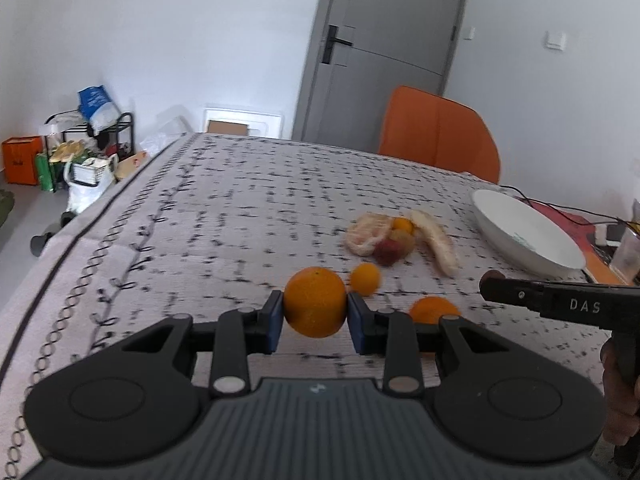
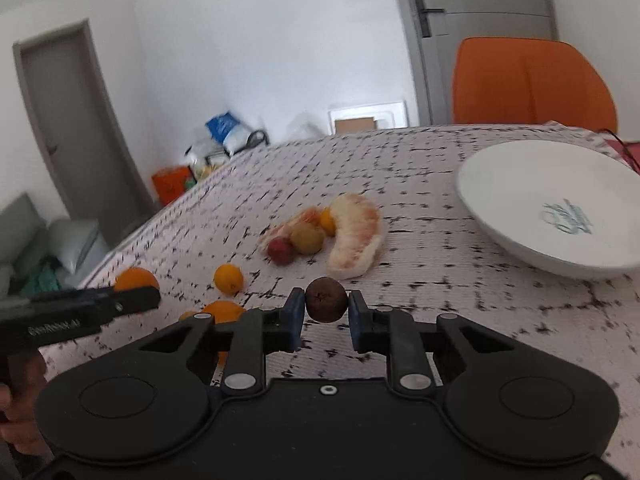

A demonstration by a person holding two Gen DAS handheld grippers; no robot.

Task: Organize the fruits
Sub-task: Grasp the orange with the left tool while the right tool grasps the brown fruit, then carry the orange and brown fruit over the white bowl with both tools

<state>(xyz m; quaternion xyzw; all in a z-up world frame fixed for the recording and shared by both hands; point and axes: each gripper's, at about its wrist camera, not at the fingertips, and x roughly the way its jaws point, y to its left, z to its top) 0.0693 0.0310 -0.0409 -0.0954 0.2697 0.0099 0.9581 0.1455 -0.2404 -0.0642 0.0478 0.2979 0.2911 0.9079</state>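
Left tongs (image 1: 315,310) clamped on a large orange (image 1: 315,307), blue pads pressed to both its sides, fruit lifted clear of the patterned cloth on the worktop (image 1: 240,208). Right tongs (image 2: 326,310) closed tight on a small brown round fruit (image 2: 326,299), pads touching both sides; type hard to tell through the blur, possibly a kiwi or passion fruit.

Landmark: white plate (image 2: 520,184), sitting on the worktop, nothing in it, blue print on its inner face.

Relative to the plate, in the right wrist view:
- pomelo segment (image 2: 356,236) lies left of the plate, near but apart from it.
- second peeled segment (image 2: 290,224) further left of the plate, just beyond the small fruits.
- yellowish fruit (image 2: 307,238), red fruit (image 2: 281,251) and a little orange one (image 2: 328,220) cluster between the two segments, touching or nearly so.
- small mandarin (image 2: 228,278) left and nearer the camera than the plate, alone on the cloth.
- another orange (image 2: 224,312) lower left, partly hidden behind the right tongs' frame.
- brown fruit hangs below-left of the plate, well apart from it.

In the left wrist view the right tool's black body crosses in front of the plate's near rim. Orange chair (image 2: 532,84) stands behind the plate, past the worktop edge.
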